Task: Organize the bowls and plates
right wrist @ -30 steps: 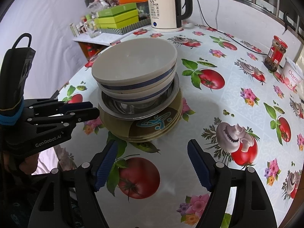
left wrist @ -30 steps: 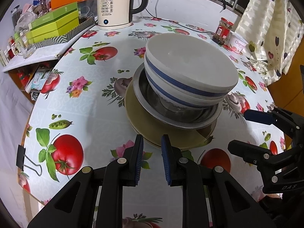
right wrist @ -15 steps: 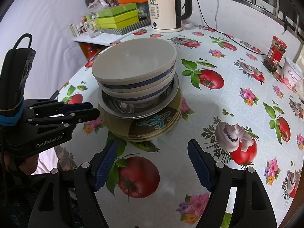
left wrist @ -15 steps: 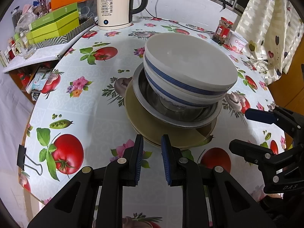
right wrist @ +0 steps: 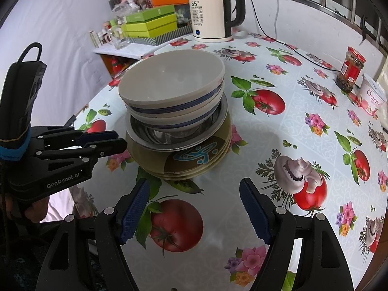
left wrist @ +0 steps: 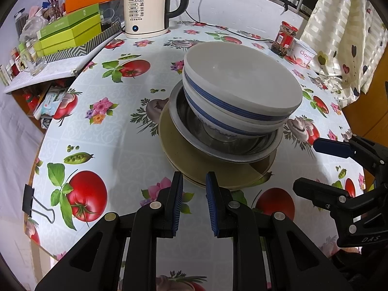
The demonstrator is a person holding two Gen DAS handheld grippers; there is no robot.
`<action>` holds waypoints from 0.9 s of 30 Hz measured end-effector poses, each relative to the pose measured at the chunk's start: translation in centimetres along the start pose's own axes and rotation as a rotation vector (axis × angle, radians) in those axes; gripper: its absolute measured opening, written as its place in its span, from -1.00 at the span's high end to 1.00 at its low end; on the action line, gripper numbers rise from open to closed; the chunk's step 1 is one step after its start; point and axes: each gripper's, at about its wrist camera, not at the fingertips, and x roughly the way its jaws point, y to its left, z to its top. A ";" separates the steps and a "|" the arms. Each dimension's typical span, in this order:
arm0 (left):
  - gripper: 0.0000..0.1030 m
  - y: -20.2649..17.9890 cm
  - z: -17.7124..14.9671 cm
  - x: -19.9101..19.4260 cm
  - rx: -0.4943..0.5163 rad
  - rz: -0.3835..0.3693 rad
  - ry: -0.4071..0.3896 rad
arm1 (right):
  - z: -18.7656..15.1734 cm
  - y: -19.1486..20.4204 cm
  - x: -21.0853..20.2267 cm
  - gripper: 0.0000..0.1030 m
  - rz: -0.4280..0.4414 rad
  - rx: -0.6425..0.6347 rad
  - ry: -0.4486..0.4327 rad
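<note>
Nothing has shifted over the last second: the stack [right wrist: 177, 131] of two white bowls [left wrist: 242, 92], a metal dish and brown plates sits mid-table on the flowered cloth [left wrist: 97, 126], apparently already sorted. The left gripper [left wrist: 194, 184] hangs just short of it, fingers narrowly parted and empty; the right gripper [right wrist: 194, 189] holds its fingers spread wide, gripping nothing.

I see white bowls [left wrist: 242, 92] with blue stripes, a silver metal bowl [left wrist: 218, 145], olive-brown plates [right wrist: 194, 162] with a turquoise motif, my black tongs [right wrist: 194, 194] with blue pads [right wrist: 134, 208], a tabletop [right wrist: 303, 133] of tomatoes and flowers.
</note>
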 end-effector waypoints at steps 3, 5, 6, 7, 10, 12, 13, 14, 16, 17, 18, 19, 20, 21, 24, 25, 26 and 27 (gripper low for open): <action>0.61 0.0 0.0 0.0 0.000 0.000 0.000 | 0.0 0.0 0.0 -0.50 0.000 0.000 0.000; 0.61 0.0 0.0 0.0 0.000 0.000 0.001 | 0.0 0.0 -0.1 -0.50 0.000 0.000 -0.001; 0.61 0.0 0.0 0.0 0.000 -0.001 0.000 | 0.0 -0.1 -0.1 -0.50 0.000 0.000 -0.002; 0.61 0.0 0.0 0.0 0.001 0.000 0.000 | 0.0 -0.1 -0.1 -0.50 -0.001 -0.001 -0.002; 0.61 0.0 0.0 -0.1 0.000 0.000 0.000 | 0.0 -0.2 -0.1 -0.50 0.000 -0.001 -0.001; 0.61 -0.1 0.0 -0.1 0.001 0.000 0.001 | 0.0 -0.1 -0.1 -0.50 0.000 0.000 -0.001; 0.61 -0.1 0.0 -0.1 0.001 -0.001 0.001 | 0.0 -0.1 -0.1 -0.50 0.000 -0.001 -0.001; 0.61 -0.2 0.0 -0.2 0.003 -0.001 0.001 | 0.0 -0.1 -0.1 -0.50 0.000 -0.001 -0.001; 0.61 -0.2 0.0 -0.2 0.005 0.000 0.001 | -0.1 -0.1 -0.1 -0.50 0.000 -0.002 -0.002; 0.61 -0.3 0.0 -0.3 0.005 0.001 0.001 | 0.0 -0.1 -0.2 -0.50 0.000 -0.003 -0.003; 0.61 -0.3 0.0 -0.3 0.006 0.001 0.001 | 0.0 -0.1 -0.2 -0.50 -0.001 -0.004 -0.004; 0.61 -0.3 0.0 -0.3 0.007 0.002 0.001 | 0.0 -0.2 -0.3 -0.50 -0.001 -0.006 -0.005; 0.61 -0.3 0.0 -0.2 0.006 0.002 0.002 | 0.1 -0.2 -0.4 -0.50 -0.002 -0.008 -0.006; 0.61 -0.3 0.0 -0.2 0.008 0.003 0.002 | 0.1 -0.2 -0.5 -0.50 -0.001 -0.010 -0.007; 0.61 -0.4 0.0 -0.3 0.011 0.005 0.002 | 0.1 -0.2 -0.7 -0.50 -0.005 -0.015 -0.011; 0.61 -0.4 0.0 -0.3 0.013 0.006 0.003 | 0.0 -0.1 -0.7 -0.50 -0.005 -0.015 -0.012; 0.61 -0.4 0.1 -0.3 0.014 0.007 0.003 | -0.1 -0.1 -0.7 -0.50 -0.005 -0.015 -0.013; 0.61 -0.4 0.0 -0.3 0.016 0.008 0.003 | -0.1 -0.1 -0.7 -0.51 -0.006 -0.016 -0.015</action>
